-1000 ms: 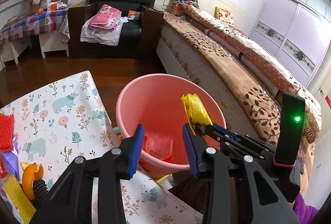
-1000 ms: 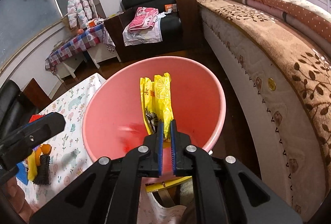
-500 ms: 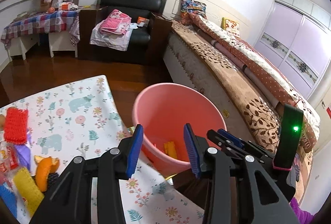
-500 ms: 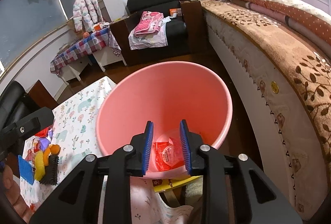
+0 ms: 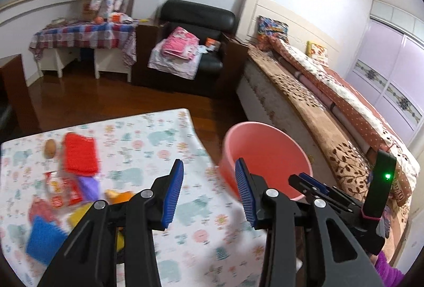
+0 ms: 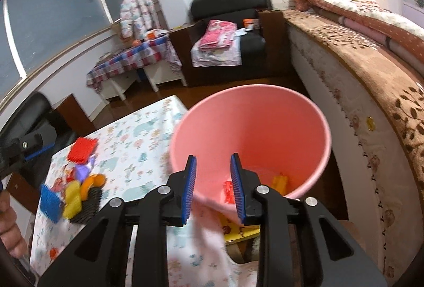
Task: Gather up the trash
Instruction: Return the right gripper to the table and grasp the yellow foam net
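Observation:
A pink bucket (image 6: 251, 128) stands on the floor beside the table; it also shows in the left wrist view (image 5: 265, 149). A yellow wrapper (image 6: 281, 182) and a red wrapper (image 6: 228, 191) lie in its bottom. My right gripper (image 6: 213, 187) is open and empty over the bucket's near rim. My left gripper (image 5: 209, 191) is open and empty above the table's right edge. A pile of trash lies on the table's left: orange peel (image 6: 92, 182), red scrubber (image 5: 80, 155), blue scrubber (image 5: 43, 239), red packet (image 5: 62, 190).
The table has a floral cloth (image 5: 148, 144). A bed (image 5: 331, 114) runs along the right, close behind the bucket. A black armchair (image 5: 196, 30) with clothes and a checked side table (image 5: 79, 35) stand at the back. A yellow box (image 6: 241, 230) lies under the bucket's near side.
The right gripper opened and dropped the yellow wrapper into the bucket. Both grippers pulled back and swung left, bringing the table's trash pile into view.

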Demonstrator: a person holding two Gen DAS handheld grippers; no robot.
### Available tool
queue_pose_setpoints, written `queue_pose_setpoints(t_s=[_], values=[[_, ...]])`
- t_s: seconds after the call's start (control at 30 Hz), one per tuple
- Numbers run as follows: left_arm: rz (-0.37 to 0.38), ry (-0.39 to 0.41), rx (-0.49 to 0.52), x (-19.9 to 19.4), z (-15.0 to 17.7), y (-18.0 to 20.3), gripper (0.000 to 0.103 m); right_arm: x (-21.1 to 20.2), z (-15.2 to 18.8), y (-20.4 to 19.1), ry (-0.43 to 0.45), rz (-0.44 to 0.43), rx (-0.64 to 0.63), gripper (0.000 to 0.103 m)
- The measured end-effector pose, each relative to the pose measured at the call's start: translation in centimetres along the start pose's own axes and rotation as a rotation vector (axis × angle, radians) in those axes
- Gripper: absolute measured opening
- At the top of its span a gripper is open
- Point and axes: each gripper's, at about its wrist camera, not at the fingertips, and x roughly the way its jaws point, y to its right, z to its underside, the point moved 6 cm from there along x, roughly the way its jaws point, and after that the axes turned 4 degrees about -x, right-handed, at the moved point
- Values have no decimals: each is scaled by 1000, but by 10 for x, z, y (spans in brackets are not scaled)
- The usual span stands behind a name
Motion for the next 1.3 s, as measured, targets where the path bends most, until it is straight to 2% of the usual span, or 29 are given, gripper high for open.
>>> queue_pose_setpoints(t_s=[0.27,0.4,0.6,0.83,1.03,1.3], values=[[-139,52,-65,-52,12,-67,40,2,13,-49,-28,-103,-118,27],[-184,51,-106,-73,26,-97,40,5,24,-68,-52,-138,-167,27],[-208,12,-104,-92,54,-115,42,6,35,-89,-79,-170,-210,27],[-168,-69,-73,-97,94,-112,47,7,41,-103,-103,-179,-247,27],[-85,-173,-107,-88,127,-108,48,7,46,-112,-117,-191,-269,27],[-40,-255,-99,-75,151,-105,51,7,56,-122,-148,-226,-282,27]])
